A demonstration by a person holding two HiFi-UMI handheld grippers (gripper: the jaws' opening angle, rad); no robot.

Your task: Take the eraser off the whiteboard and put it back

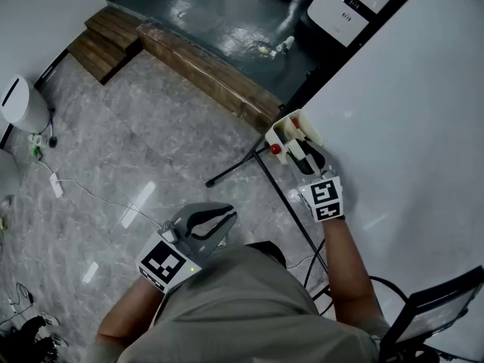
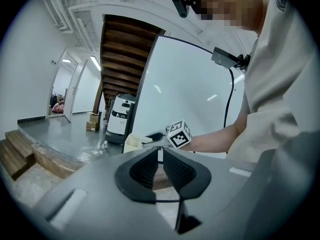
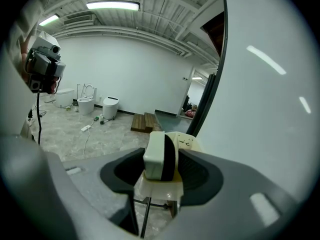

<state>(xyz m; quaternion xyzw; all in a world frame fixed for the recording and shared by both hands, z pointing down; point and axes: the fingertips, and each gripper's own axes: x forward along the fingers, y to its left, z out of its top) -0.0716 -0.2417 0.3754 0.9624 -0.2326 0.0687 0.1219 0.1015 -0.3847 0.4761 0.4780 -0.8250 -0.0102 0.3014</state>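
Flooring of grey marbled tile (image 1: 113, 150) is laid across the room, and wooden steps (image 1: 110, 40) adjoin a dark raised platform (image 1: 219, 21). The eraser (image 3: 160, 156) is stood on edge on the cream tray (image 1: 281, 131) at the lower corner of the whiteboard (image 1: 423, 127). It sits between the widely spread jaws of the right gripper (image 1: 305, 151) and is not clamped. The left gripper (image 1: 219, 221) is held low with its jaws drawn together and nothing between them. Toilets (image 3: 110, 106) are shown only in the right gripper view, and a wooden staircase (image 2: 125, 49) only in the left gripper view.
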